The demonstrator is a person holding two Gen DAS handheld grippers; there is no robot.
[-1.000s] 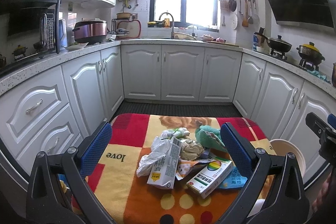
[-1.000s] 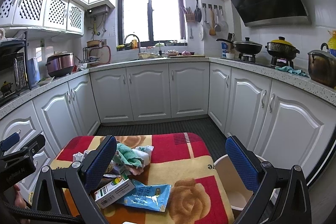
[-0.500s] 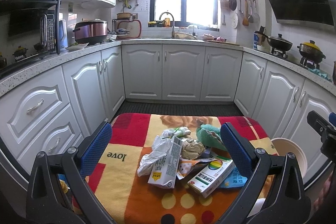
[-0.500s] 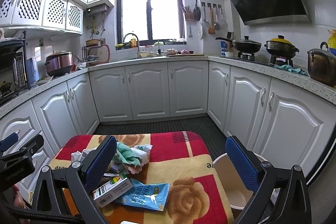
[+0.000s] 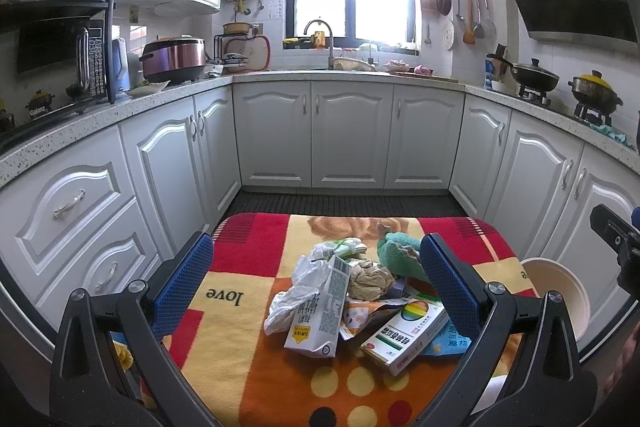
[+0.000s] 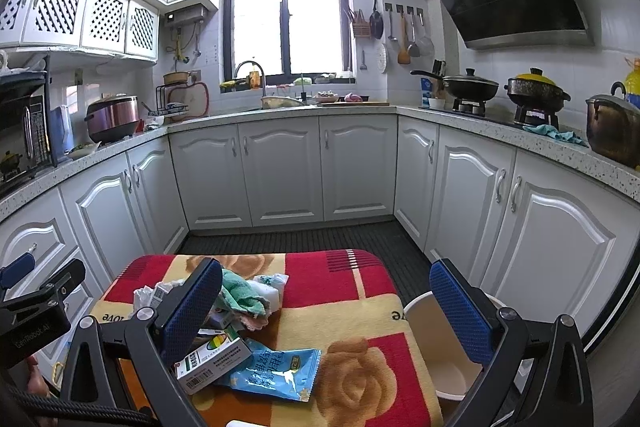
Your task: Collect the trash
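Note:
A pile of trash lies on a small table covered with a red, yellow and orange blanket (image 5: 248,259). It holds a white milk carton (image 5: 320,311), a crumpled clear plastic bag (image 5: 300,287), a brown paper wad (image 5: 370,279), a green cloth (image 5: 396,255), a medicine box (image 5: 404,335) and a blue wrapper (image 6: 276,373). A cream bin (image 6: 436,339) stands at the table's right edge. My left gripper (image 5: 316,279) is open and empty above the pile. My right gripper (image 6: 326,311) is open and empty, right of the pile.
White kitchen cabinets (image 5: 348,135) close in on the left, far and right sides. Dark floor mat (image 5: 344,205) lies beyond the table. Pots sit on the stove (image 6: 496,95) at right. A rice cooker (image 5: 174,59) and a microwave stand at left.
Both grippers have drifted only slightly; the views shift a little downward. Nothing was grasped or moved.

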